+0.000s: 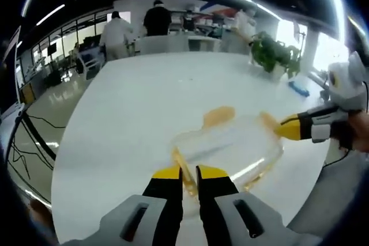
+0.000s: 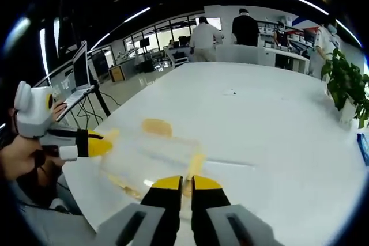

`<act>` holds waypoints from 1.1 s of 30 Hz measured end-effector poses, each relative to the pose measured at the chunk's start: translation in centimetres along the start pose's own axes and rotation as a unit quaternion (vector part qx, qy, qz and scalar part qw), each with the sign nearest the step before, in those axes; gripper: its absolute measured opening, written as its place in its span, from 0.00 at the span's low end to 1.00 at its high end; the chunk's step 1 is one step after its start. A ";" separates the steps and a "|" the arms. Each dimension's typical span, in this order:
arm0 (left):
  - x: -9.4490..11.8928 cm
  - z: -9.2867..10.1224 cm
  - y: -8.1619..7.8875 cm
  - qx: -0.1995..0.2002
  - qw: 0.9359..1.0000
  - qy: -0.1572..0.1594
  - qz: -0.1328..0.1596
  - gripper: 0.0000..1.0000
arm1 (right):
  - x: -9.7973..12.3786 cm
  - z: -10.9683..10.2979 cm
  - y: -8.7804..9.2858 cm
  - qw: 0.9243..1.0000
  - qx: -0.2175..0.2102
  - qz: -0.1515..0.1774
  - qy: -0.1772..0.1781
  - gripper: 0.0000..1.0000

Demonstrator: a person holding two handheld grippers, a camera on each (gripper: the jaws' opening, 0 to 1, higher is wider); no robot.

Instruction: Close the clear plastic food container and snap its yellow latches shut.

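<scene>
The clear plastic food container (image 1: 233, 148) lies on the white table (image 1: 150, 102), lid down as far as I can tell. My left gripper (image 1: 189, 172) is shut on the yellow latch (image 1: 188, 181) at the container's near end. The far latch (image 1: 218, 116) stands free. From the right, my right gripper (image 1: 286, 128) meets the latch (image 1: 267, 121) on that side. In the right gripper view the container (image 2: 147, 156) sits just ahead; my right gripper (image 2: 186, 182) is closed on the near latch (image 2: 196, 165). My left gripper (image 2: 99, 145) holds the left end, and another latch (image 2: 157, 126) lies free.
A potted plant (image 1: 274, 53) and a small blue object (image 1: 298, 87) stand near the table's far right edge. A laptop (image 2: 78, 73) sits on a stand to the left. Several people (image 1: 157, 18) work at a counter beyond the table. A person's hand (image 2: 20, 156) holds the left gripper.
</scene>
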State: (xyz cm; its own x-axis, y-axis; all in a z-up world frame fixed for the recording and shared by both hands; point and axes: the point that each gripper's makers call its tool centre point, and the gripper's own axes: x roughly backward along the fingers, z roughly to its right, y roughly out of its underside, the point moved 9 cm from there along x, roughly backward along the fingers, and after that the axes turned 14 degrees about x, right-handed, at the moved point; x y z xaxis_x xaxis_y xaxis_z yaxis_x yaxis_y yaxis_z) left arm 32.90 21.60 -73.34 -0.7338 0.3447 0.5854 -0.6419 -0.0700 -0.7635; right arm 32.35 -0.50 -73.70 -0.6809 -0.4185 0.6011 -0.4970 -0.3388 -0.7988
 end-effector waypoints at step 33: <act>-3.9 5.9 -0.7 -0.001 0.998 0.057 -0.013 0.08 | 1.4 7.2 1.3 0.999 -0.019 -0.015 0.040 0.00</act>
State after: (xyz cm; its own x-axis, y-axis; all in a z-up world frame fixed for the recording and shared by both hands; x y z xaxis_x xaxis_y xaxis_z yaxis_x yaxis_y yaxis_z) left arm 34.94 14.82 -73.50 -0.6872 0.4506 0.5698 -0.6595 -0.0580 -0.7495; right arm 34.62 -7.60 -73.74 -0.7050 -0.3392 0.6228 -0.5378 -0.3168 -0.7813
